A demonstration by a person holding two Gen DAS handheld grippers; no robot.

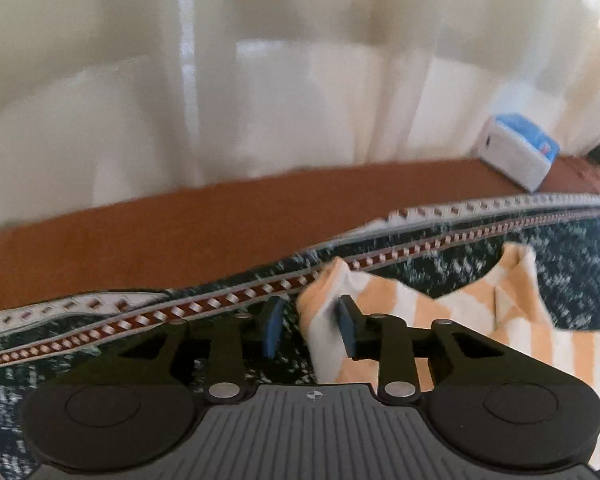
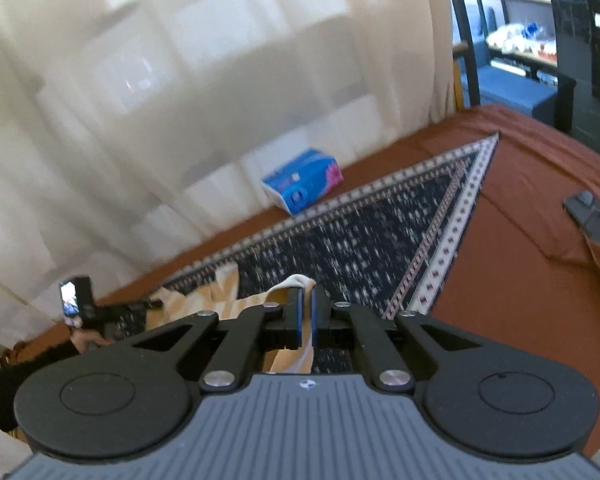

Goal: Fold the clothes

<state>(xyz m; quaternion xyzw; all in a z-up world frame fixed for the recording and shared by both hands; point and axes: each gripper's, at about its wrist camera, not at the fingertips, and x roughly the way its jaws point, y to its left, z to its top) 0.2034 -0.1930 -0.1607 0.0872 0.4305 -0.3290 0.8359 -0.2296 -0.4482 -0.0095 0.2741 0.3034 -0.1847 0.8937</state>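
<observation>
My right gripper (image 2: 306,312) pinches a thin edge of the striped shirt (image 1: 440,320), which lies on the patterned cloth (image 2: 340,248). My left gripper (image 1: 310,330) is spread around another edge. If I lift now, that side may slip and sag.

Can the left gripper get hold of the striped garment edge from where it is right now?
Probably yes: the left gripper is open, the orange-and-white striped garment has its bunched edge already between the fingers, and nothing blocks closing.

tissue box (image 2: 302,181) print — blurred, unreadable | striped garment (image 1: 460,320) — cut off at right edge
</observation>
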